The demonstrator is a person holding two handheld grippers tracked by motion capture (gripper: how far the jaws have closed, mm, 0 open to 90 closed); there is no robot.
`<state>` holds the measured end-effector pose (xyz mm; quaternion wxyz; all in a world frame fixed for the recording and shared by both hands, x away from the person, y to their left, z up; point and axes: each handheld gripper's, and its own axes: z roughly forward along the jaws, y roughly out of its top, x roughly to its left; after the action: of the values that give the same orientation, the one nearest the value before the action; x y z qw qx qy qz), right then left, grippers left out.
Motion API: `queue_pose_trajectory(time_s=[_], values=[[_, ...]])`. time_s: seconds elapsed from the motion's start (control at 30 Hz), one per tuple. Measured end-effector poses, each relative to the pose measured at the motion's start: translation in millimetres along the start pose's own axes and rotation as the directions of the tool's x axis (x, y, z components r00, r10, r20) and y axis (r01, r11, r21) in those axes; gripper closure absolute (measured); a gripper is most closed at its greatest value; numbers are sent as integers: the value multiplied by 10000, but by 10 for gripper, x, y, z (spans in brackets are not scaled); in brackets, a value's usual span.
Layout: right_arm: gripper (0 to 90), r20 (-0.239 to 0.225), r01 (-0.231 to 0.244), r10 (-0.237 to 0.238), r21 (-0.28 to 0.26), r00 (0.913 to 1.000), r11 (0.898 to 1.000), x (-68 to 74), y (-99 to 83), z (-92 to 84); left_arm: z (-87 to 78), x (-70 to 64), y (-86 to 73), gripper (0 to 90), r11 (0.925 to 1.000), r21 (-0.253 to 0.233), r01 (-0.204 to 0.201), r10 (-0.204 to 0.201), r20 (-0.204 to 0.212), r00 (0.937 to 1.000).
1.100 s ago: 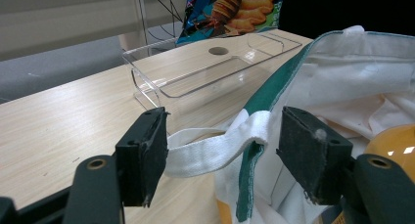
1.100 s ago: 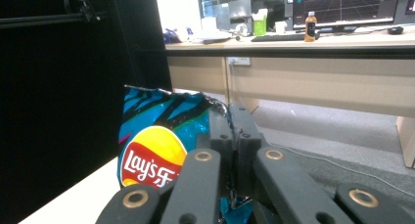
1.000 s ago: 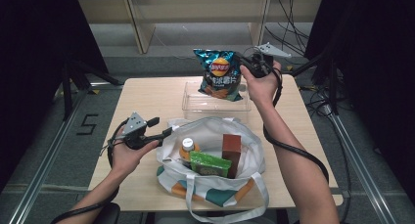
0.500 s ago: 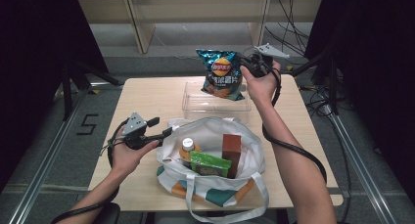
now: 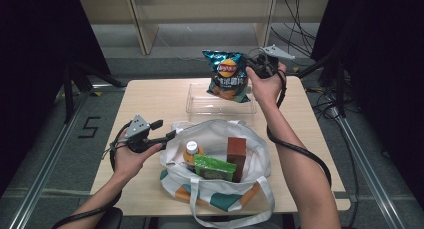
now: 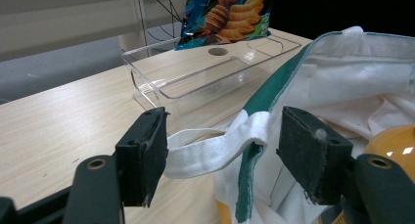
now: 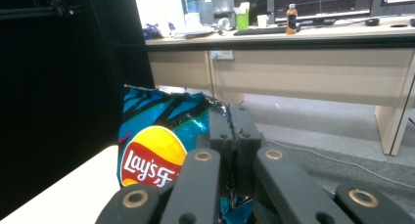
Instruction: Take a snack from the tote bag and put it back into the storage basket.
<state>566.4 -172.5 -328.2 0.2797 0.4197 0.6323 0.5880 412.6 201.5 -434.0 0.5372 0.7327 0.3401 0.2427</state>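
Pale wood-grain laminate desk (image 5: 150,96), rectangular, smooth. On it: one clear plastic tray (image 5: 200,101), one cloth tote bag (image 5: 220,134), one bag of chips (image 5: 227,75) held above the tray.

Chip bag: glossy crinkled foil, teal and dark blue with black streaks; round red-and-yellow badge reading "Lay's", followed by characters too cut off to read in the right gripper view. The left gripper view shows printed ridged chips on its face. It hangs upright over the far end of the tray, its lower edge at or just inside the tray; contact cannot be told.

Right hand-held gripper (image 5: 256,66): one, black, with a grey three-cornered plate on top. Jaws pressed together on the chip bag's upper side edge, foil pinched between them.

Left hand-held gripper (image 6: 222,155): one, black, flat dark pads with a rough foam-like face. Jaws stand apart. A white woven strap loop (image 6: 215,148) of the tote lies between the pads, one end against the left pad; not squeezed.

Tray: transparent, shallow, rectangular with rounded corners, one round hole in its base.

Tote: off-white fabric, green-trimmed rim, teal and orange patches low on the front, soft and slumped, mouth open. Inside, counted: one bottle (image 5: 191,151) with white cap and orange contents, one green packet (image 5: 215,167) (print unreadable), one brown upright box (image 5: 236,154).

Floor at left: one dark mark shaped like "5" (image 5: 89,127).
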Motion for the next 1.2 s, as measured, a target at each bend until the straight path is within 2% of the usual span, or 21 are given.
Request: queue_pose_trajectory(time_s=[0.13, 0.2, 0.37, 0.4, 0.47, 0.6, 0.73, 0.77, 0.83, 0.87, 0.97, 1.03, 1.2], values=[[900, 74, 184, -184, 17, 9998, 9998, -21, -21, 37, 5, 4, -1, 343, 10000, 7, -11, 11, 6, 10000], [900, 110, 1, -3, 166, 9999, 9999, -12, -45, 48, 4, 3, 0, 343, 10000, 9, -6, 6, 3, 10000], [900, 98, 41, -44, 274, 9999, 9996, -37, -92, 99, 3, 6, -2, 343, 10000, -12, 28, -28, -3, 10000], [900, 135, -92, 88, 260, 9999, 9996, -33, -96, 107, 3, 6, -2, 343, 10000, -12, 28, -28, -3, 10000], [900, 168, -8, 4, 290, 9999, 9996, -47, -97, 115, 3, 5, -2, 343, 10000, -12, 14, -14, 0, 10000], [900, 282, -165, 154, 411, 9995, 9990, -54, -121, 139, 2, 4, 0, 343, 10000, -24, 12, -12, 0, 10000], [900, 318, -159, 148, 339, 9994, 9993, -76, -148, 160, 4, 4, 0, 343, 10000, -16, 0, 1, 9, 10000], [900, 333, -338, 322, 496, 9989, 9982, -71, -155, 160, 3, 4, 1, 343, 10000, -23, -3, 3, 7, 10000], [900, 428, -263, 243, 465, 9988, 9986, -84, -182, 179, 1, 5, 1, 343, 10000, -24, 13, -13, 3, 10000], [900, 407, -426, 404, 557, 9984, 9975, -78, -190, 179, 2, 5, -1, 343, 10000, -23, 20, -20, 5, 10000], [900, 445, -238, 214, 532, 9988, 9983, -105, -218, 199, 0, 6, -2, 343, 10000, -19, 29, -29, -3, 10000], [900, 525, -533, 498, 683, 9974, 9962, -110, -248, 211, -1, 6, -1, 343, 10000, -28, 31, -31, -1, 10000], [900, 662, -369, 324, 690, 9973, 9969, -152, -284, 233, -1, 5, -1, 344, 10000, -28, 17, -17, 1, 10000]])
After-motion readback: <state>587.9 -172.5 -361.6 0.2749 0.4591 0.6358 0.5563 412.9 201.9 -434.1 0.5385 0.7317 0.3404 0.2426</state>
